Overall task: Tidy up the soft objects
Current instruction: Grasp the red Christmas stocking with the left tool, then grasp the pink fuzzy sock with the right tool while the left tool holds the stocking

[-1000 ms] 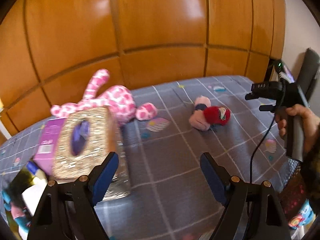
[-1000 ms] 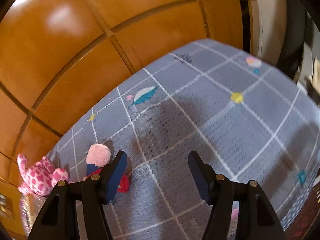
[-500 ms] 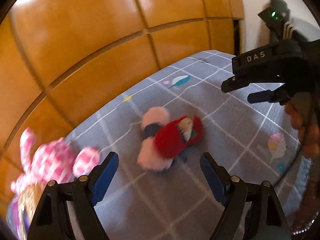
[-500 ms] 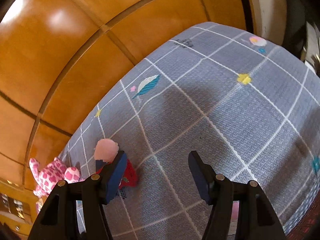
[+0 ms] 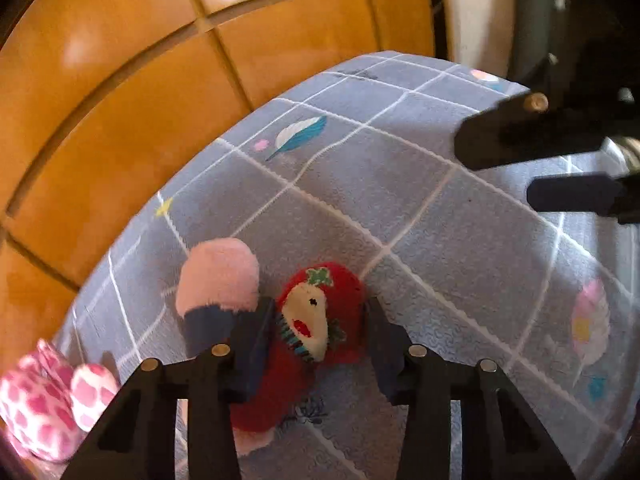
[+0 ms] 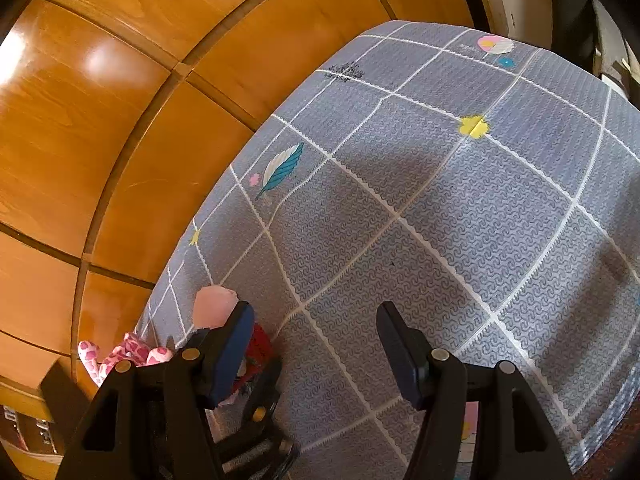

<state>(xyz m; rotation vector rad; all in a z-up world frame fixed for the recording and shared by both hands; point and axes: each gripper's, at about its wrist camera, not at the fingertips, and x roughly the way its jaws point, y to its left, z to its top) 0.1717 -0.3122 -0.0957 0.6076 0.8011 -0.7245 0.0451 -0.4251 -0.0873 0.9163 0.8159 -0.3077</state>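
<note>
Left gripper (image 5: pixel 320 344) closing with fingers touching both sides of the red plush toy (image 5: pixel 320 320) on the gray mat (image 5: pixel 440 240); right gripper (image 6: pixel 316 344) fingers wide apart, holding nothing.

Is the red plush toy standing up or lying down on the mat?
Lying down: the red plush toy rests face-up on the grey mat.

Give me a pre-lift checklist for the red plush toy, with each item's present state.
1. Red plush toy sits between the left tool's fingers: ok.
2. Jaws closing, firm grip reached: cannot tell.
3. Pink plush piece attached to the toy or separate: cannot tell.
4. Right tool open, holding nothing: ok.
5. Pink spotted plush apart from the left tool: ok.
6. Grey checked mat around the toy bare of other things: ok.
</note>
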